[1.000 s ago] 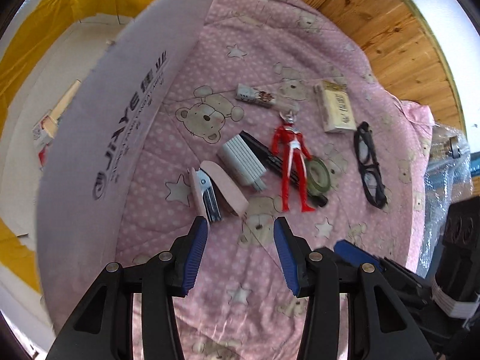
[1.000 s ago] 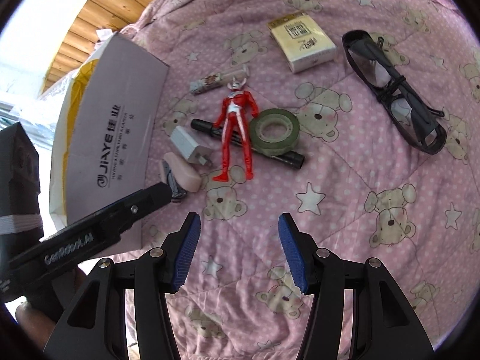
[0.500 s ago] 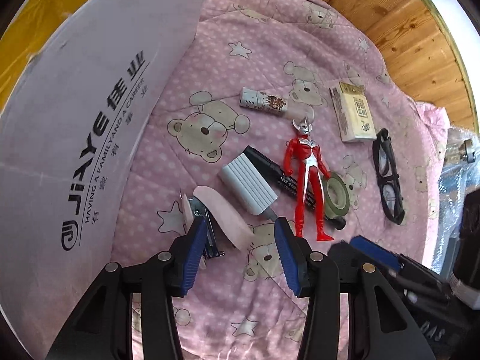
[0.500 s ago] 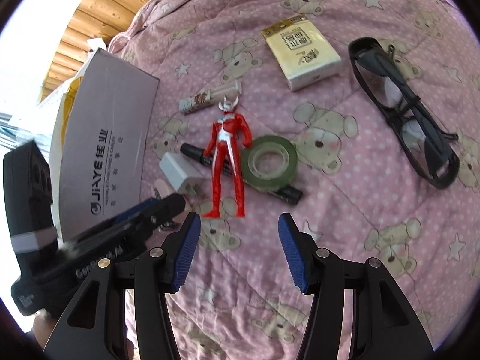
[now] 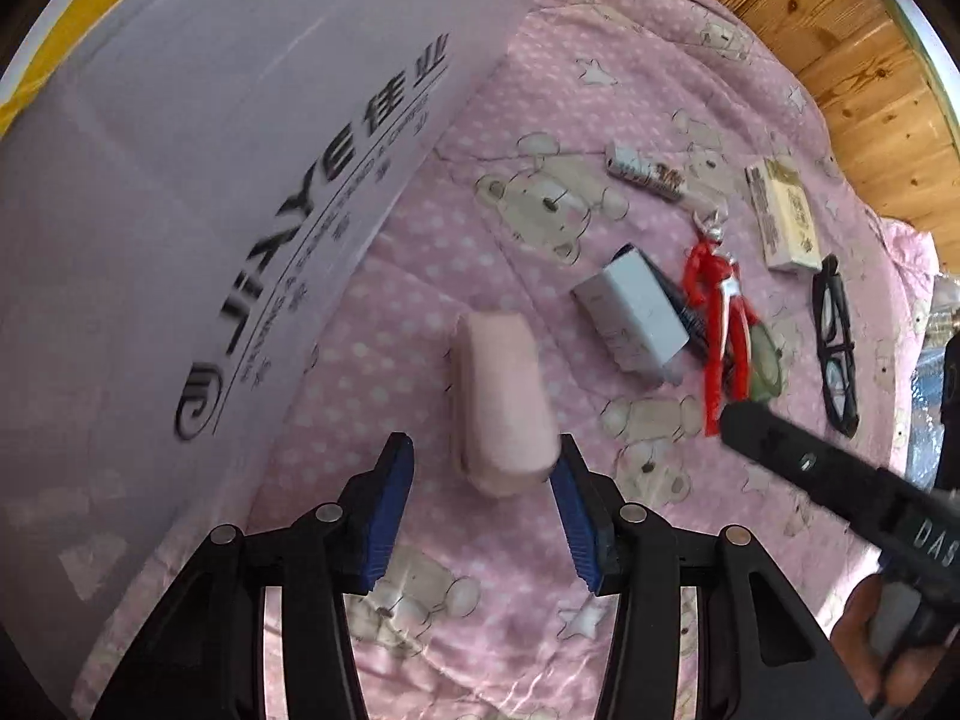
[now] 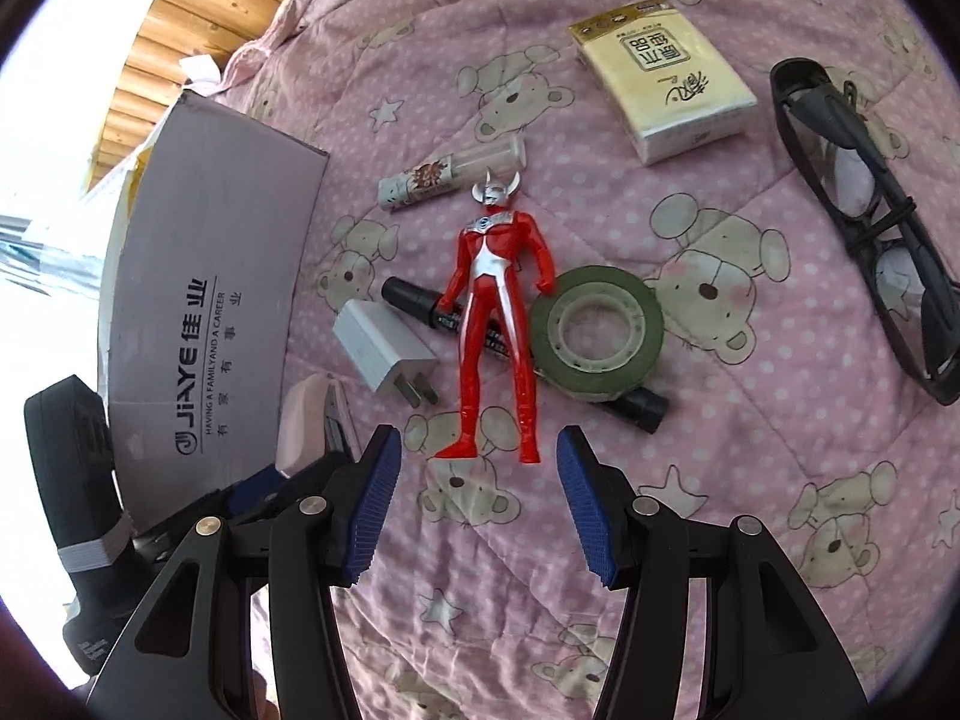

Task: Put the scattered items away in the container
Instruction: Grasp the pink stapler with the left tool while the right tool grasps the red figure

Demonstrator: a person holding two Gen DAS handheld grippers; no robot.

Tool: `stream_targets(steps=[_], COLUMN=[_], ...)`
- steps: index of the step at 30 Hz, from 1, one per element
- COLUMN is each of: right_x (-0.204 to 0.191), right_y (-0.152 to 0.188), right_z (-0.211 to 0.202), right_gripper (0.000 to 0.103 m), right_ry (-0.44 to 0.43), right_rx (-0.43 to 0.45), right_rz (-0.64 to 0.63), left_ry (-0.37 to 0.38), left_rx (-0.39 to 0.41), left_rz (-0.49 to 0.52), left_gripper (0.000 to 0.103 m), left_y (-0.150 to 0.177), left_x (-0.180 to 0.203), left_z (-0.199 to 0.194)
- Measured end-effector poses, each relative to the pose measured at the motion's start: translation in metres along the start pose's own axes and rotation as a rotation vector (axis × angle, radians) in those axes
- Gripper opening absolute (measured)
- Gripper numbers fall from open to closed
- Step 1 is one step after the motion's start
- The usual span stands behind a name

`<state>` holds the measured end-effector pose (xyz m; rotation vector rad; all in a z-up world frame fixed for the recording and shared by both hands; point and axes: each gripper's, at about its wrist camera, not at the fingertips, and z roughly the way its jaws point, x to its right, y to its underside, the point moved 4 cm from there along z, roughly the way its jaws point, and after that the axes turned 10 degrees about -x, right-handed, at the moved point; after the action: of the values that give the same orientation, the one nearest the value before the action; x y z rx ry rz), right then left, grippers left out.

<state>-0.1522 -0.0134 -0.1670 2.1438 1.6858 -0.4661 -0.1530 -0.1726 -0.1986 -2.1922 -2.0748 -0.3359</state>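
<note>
A pink stapler (image 5: 501, 408) lies on the pink bear-print quilt, its near end between the open fingers of my left gripper (image 5: 483, 510) and close to the right pad. The grey cardboard box (image 5: 210, 180) printed JIAYE rises just left of it. My right gripper (image 6: 477, 510) is open, hovering just short of the feet of a red toy figure (image 6: 498, 324). The figure lies across a black marker (image 6: 420, 300), beside a green tape roll (image 6: 597, 330) and a white charger plug (image 6: 384, 354). The right wrist view also shows the stapler (image 6: 306, 420) by the box (image 6: 204, 300).
Farther out on the quilt lie a small printed tube (image 6: 450, 174), a tissue pack (image 6: 666, 78) and black glasses (image 6: 870, 216). Wooden floor (image 5: 840, 60) shows beyond the quilt's edge. The right gripper's finger (image 5: 840, 480) reaches in at the left view's lower right.
My left gripper has moved forward and left until its open fingers flank the stapler. My right gripper has closed in on the red figure. Both stay open.
</note>
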Motion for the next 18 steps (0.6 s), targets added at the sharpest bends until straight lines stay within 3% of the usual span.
stream_targets(steps=[6, 10, 18], right_x=[-0.002, -0.002, 0.005], right_y=[-0.012, -0.021, -0.032], right_z=[0.001, 0.009, 0.022], right_gripper=[0.057, 0.038, 0.036], right_ry=[0.007, 0.013, -0.009], right_rx=[0.018, 0.004, -0.006], right_rz=[0.002, 0.000, 0.033], left_ry=[-0.003, -0.003, -0.023], left_rx=[0.016, 0.024, 0.033], left_rz=[0.003, 0.000, 0.021], left_gripper=[0.049, 0.049, 0.048], left_y=[-0.010, -0.012, -0.013], left_x=[0.003, 0.003, 0.008], left_z=[0.001, 0.001, 0.007])
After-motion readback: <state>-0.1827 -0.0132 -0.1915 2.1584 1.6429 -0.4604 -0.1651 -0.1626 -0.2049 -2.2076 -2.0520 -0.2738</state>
